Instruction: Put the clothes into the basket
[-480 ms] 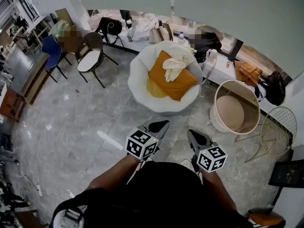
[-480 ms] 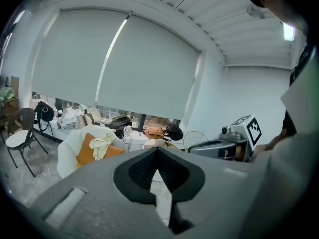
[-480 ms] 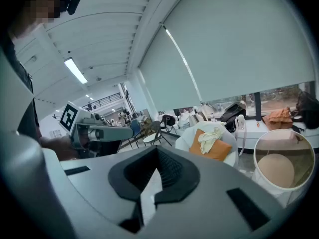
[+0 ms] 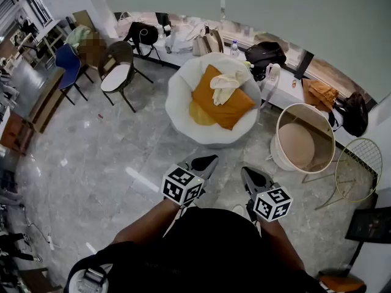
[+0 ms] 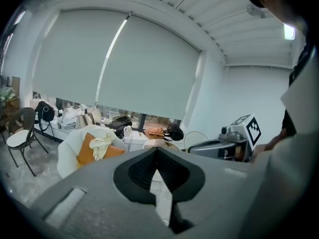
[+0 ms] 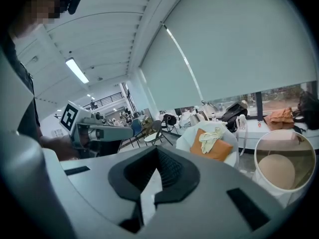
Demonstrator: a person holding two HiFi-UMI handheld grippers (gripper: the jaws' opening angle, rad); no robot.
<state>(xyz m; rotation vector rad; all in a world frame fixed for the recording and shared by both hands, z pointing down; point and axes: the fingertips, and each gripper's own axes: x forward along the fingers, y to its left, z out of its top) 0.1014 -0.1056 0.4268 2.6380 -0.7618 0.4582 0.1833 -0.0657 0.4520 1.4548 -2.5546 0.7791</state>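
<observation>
A cream cloth (image 4: 226,84) lies crumpled on an orange cushion (image 4: 223,108) in a round white chair (image 4: 177,96) ahead of me. The same cloth (image 5: 102,144) shows at the left of the left gripper view, and the cloth (image 6: 212,137) sits right of centre in the right gripper view. A white wire basket (image 4: 305,104) with a beige lining stands on the floor right of the chair. My left gripper (image 4: 211,159) and right gripper (image 4: 246,171) are held close to my body, well short of the chair. Both are shut and hold nothing.
A yellow wire frame (image 4: 357,170) stands right of the basket. A black chair with a white seat (image 4: 119,72) and a blue chair (image 4: 67,66) stand at the left. The window ledge carries bags (image 4: 195,41), a black bag (image 4: 266,52) and an orange garment (image 4: 319,92).
</observation>
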